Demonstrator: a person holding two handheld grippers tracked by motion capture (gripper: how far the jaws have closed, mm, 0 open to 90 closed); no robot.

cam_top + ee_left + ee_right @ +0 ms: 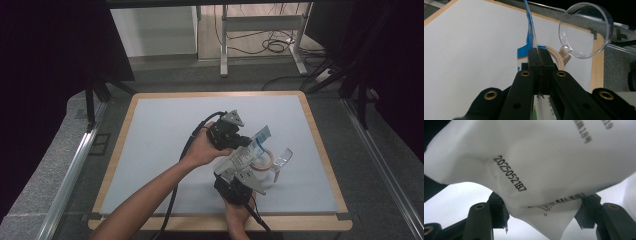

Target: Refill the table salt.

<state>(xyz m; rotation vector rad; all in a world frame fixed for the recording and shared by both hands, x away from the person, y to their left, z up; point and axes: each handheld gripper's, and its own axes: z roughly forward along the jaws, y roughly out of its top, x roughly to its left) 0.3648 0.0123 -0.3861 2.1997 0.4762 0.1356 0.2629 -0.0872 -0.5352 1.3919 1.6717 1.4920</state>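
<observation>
**Two grippers share one soft packet above the mat**

Two hands work over a grey mat on a wood-edged table, seen from the high view. The left gripper and right gripper meet at a white-and-blue packet, held just above a wooden ring with a clear hinged lid.

From the left gripper view, the jaws are pressed fully together on the packet's thin edge, which rises upright. The ring and lid lie just beyond.

From the right gripper view, the jaws stand partly apart, with the packet's crumpled white end hanging between them; no pad clearly presses it.

The packet looks light, limp and slick. Its flat sealed edge seems the surest place to pinch.
</observation>
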